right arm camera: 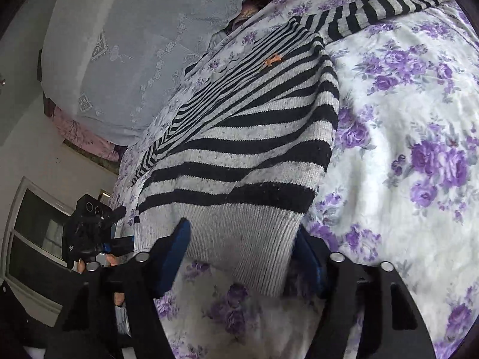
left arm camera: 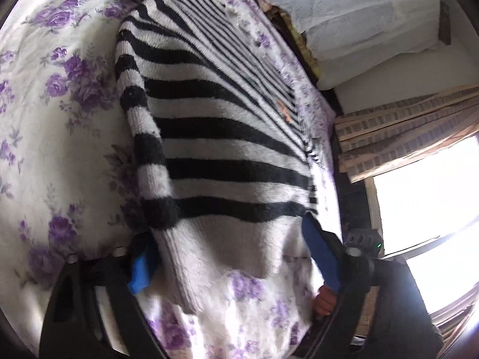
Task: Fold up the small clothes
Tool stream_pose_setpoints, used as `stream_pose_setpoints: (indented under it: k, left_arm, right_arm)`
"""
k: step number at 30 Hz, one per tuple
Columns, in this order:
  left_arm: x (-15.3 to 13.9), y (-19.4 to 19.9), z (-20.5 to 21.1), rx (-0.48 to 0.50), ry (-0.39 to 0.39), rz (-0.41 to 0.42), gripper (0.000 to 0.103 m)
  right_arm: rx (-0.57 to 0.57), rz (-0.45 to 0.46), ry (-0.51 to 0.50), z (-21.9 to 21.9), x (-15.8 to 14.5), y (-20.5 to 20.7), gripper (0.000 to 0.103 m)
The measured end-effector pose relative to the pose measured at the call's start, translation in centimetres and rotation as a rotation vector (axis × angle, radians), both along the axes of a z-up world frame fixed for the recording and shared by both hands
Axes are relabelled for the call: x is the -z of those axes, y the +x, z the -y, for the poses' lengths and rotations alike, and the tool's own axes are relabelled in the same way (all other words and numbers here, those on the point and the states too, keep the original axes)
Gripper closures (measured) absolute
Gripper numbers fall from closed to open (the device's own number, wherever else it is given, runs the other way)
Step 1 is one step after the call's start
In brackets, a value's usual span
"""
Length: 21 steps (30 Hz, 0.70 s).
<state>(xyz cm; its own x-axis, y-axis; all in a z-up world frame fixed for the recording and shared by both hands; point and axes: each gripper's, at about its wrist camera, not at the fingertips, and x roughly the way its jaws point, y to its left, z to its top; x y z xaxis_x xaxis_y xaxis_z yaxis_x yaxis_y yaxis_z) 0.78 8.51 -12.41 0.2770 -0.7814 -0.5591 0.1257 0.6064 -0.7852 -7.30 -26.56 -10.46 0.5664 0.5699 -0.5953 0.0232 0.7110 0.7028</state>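
Left gripper point(left arm camera: 236, 257): blue pads sit either side of the sweater's point(left arm camera: 215, 137) plain ribbed hem, jaws part-way apart. The left pad is half buried under the knit edge, the right pad is beside the other edge. Can't confirm the pads are pressing, so contact yes, clamp unclear.

Right gripper point(right arm camera: 242, 257): same picture at the other hem corner. Fingers apart with the ribbed band between them, pads close to the cloth, and no visible pinch.

The sweater lies flat on the bed, hem at the near edge and neck towards the far end. One sleeve point(left arm camera: 143, 137) is folded in along the body; the other sleeve point(right arm camera: 380, 9) trails off towards the far corner. There's a small orange motif point(right arm camera: 271, 59) on the chest.

Handling, judged: soft fuzzy knit, light, stretchy, no stiffness. It'll sag and drag between two grips. The thick ribbed hem is the best hold. Pinch both corners, then lift evenly, or the fold will skew. Fuzz may snag on the pads.

Surface: floral bedsheet point(left arm camera: 60, 95), purple on white, soft and a bit rumpled, so cloth could bunch under the sweater.

Beyond that: white lace-covered pillow point(right arm camera: 125, 48) at the bed's far end, patterned curtain point(left arm camera: 413, 131), bright window point(left arm camera: 425, 197).
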Motion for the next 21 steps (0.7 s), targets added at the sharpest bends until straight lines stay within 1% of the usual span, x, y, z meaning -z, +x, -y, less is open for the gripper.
stream_pose_setpoints:
  k: [1,2,3,5,8,10,11,13,14,16,17,18,19,20,21]
  left_arm:
    - [0.1,0.0,0.0,0.001,0.012,-0.003,0.034]
    - [0.2,0.0,-0.3,-0.001,0.009,-0.005,0.040]
    - [0.2,0.0,-0.5,-0.004,0.003,-0.005,0.047]
    - [0.2,0.0,-1.0,-0.003,-0.023,-0.011,0.055]
    - [0.5,-0.6,-1.7,0.004,-0.059,-0.029,0.060]
    - [0.4,-1.3,-2.0,0.015,-0.066,-0.022,0.061]
    - [0.4,-1.7,-2.0,0.020,-0.067,-0.018,0.061]
    - [0.6,-1.7,-1.9,0.001,-0.029,-0.033,0.050]
    - [0.9,-1.5,-1.8,-0.005,-0.022,-0.042,0.050]
    - [1.3,-0.6,-1.5,-0.014,-0.006,-0.056,0.065]
    - [1.4,-0.3,-1.5,-0.023,0.016,-0.062,0.093]
    - [1.5,-0.1,-1.5,-0.031,0.033,-0.070,0.097]
    - [1.5,-0.1,-1.7,-0.034,0.026,-0.069,0.097]
    - [1.2,-0.4,-1.9,-0.043,0.031,-0.057,0.097]
    - [0.3,-0.9,-2.3,-0.051,0.050,-0.027,0.097]
  right_arm:
    - [0.004,-0.007,0.006,0.0,0.3,0.4,0.057]
    - [0.004,-0.007,0.016,0.4,0.4,0.6,0.066]
    - [0.000,-0.008,0.027,0.4,0.5,0.5,0.070]
    - [0.002,-0.005,0.033,0.5,0.3,0.3,0.078]
    - [0.006,0.003,0.026,0.7,-0.2,0.0,0.080]
    - [-0.002,0.005,0.018,0.8,-0.4,0.1,0.080]
    - [-0.010,-0.006,0.012,0.6,-0.2,0.2,0.077]
    - [-0.007,-0.039,0.008,0.6,0.7,0.2,0.072]
    - [-0.003,-0.047,0.003,0.4,1.1,0.3,0.074]
    - [-0.002,-0.029,-0.005,0.4,1.0,0.2,0.078]
    - [0.006,-0.011,-0.003,0.5,0.6,0.1,0.087]
    - [0.014,0.013,-0.010,0.7,0.0,-0.2,0.089]
    - [0.016,0.037,-0.033,0.7,-0.9,-0.5,0.090]
    - [0.017,0.054,-0.049,0.8,-1.7,-1.0,0.091]
    - [0.016,0.068,-0.054,1.0,-2.6,-1.3,0.091]
